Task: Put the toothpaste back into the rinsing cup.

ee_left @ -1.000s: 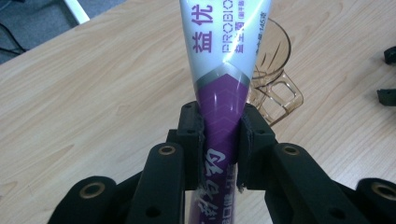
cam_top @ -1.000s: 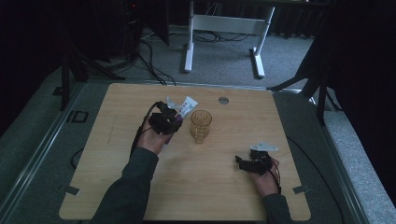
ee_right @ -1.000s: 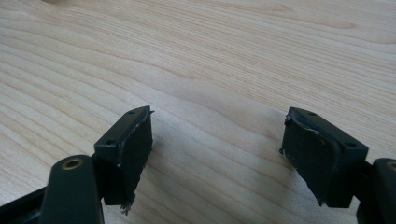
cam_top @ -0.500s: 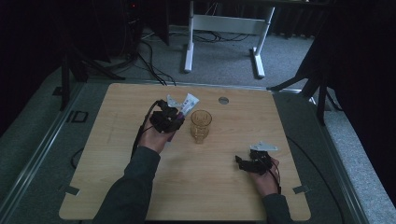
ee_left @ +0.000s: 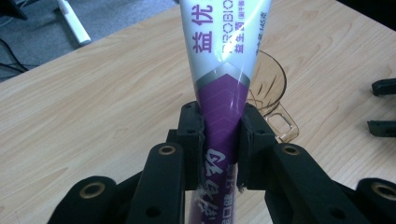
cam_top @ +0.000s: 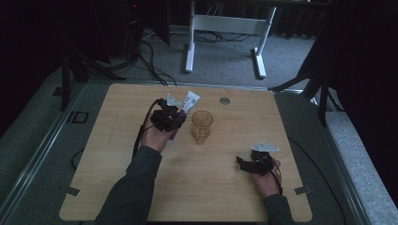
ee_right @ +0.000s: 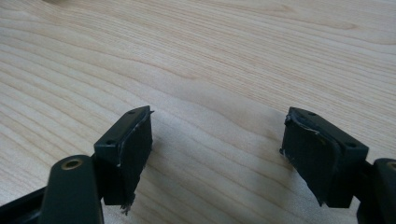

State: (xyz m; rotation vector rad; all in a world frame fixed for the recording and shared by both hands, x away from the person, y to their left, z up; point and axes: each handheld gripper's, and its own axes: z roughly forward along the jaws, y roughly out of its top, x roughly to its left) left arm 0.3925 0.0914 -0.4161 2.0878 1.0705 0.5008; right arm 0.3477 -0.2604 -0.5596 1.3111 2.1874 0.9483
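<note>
L gripper (ee_left: pixel 219 140) clamps toothpaste tube (ee_left: pixel 224 60), cap end cut off; R gripper (ee_right: pixel 217 154) released.

Black fingers (ee_left: pixel 187 135), brass rivets, dark sleeves (cam_top: pixel 133 187)

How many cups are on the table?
1. The cup stands near the table's middle, just right of the tube clamped in the left hand-held gripper. None seems hidden.

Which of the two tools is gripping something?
The left tool: its jaws clamp the purple-and-white tube beside the amber cup. The right tool stands open over bare table.
</note>
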